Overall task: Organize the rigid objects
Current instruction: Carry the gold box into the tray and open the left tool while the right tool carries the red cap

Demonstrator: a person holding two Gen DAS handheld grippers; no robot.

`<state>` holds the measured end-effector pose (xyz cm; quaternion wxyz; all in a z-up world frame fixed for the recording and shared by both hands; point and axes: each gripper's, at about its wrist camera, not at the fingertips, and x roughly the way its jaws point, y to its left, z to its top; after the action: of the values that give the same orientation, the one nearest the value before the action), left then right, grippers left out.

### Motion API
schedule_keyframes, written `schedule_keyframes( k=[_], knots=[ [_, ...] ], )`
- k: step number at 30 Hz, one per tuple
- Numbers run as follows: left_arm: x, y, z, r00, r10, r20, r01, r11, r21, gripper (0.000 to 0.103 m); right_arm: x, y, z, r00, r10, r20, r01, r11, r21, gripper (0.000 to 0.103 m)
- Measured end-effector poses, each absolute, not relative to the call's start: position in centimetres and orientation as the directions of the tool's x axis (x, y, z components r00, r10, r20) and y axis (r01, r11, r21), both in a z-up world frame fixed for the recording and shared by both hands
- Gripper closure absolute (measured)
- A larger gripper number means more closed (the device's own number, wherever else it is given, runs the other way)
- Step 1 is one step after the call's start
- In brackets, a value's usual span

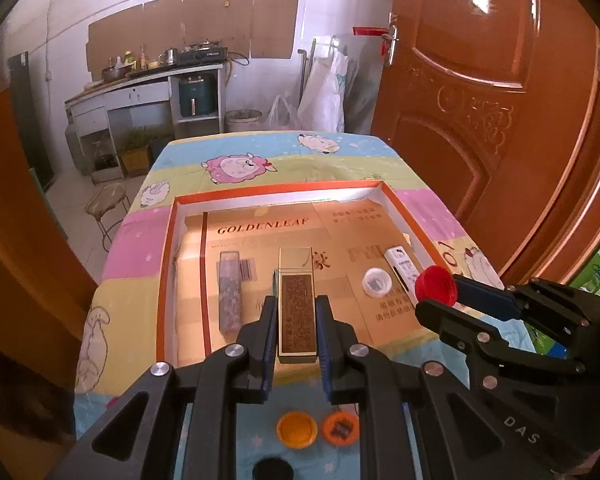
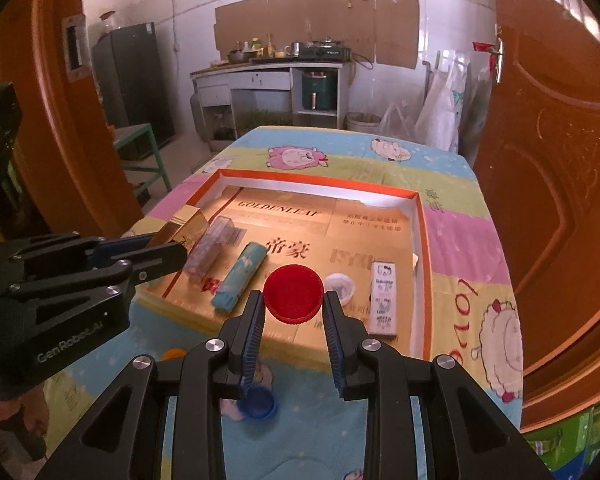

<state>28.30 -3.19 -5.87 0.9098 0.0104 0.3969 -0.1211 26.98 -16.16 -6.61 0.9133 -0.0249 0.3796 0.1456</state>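
My left gripper [image 1: 297, 304] is shut on a long gold box [image 1: 296, 280] with a brown text panel, held above the near part of the orange-rimmed tray [image 1: 276, 191]. In the right wrist view that left gripper [image 2: 170, 243] carries the gold box [image 2: 188, 220] over the tray's left rim. My right gripper [image 2: 293, 300] is shut on a round red cap [image 2: 293, 290] above the tray's [image 2: 418, 240] front. The left wrist view shows the right gripper [image 1: 436, 292] and its red cap [image 1: 436, 282] over the tray's right side.
In the tray lie a clear tube [image 2: 210, 250], a teal tube [image 2: 240, 276], a white cap [image 2: 340, 285] and a small white box [image 2: 384, 298]. Two orange caps [image 1: 296, 429] [image 1: 340, 429] and a blue cap [image 2: 258, 402] sit on the cartoon-print cloth [image 2: 452, 216] near me. A brown door [image 2: 560, 160] stands at the right.
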Motion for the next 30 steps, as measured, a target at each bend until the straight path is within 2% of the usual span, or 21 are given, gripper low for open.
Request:
schedule_keyframes(
  k=[12,21,30],
  knots=[
    [33.6,-4.5,-6.3,0.627,-0.175,-0.759,0.219,0.975,-0.043,0.085,32.4,-17.1,-6.8,0.644,0.261,-0.719,-0.3,0.951,0.077,0.073],
    [37.8,-4.7,-7.9,0.568,-0.18,-0.803,0.2,0.977,-0.078,0.085,36.5,-18.0,-7.3,0.63,0.259,-0.732,-0.301,0.951,0.077,0.073],
    [41.3,-4.4,-10.4,0.481,-0.207,-0.852,0.162,0.976,-0.146,0.085,40.8,-18.7,-10.0,0.58,0.217,-0.786,-0.264,0.962,0.071,0.073]
  ],
)
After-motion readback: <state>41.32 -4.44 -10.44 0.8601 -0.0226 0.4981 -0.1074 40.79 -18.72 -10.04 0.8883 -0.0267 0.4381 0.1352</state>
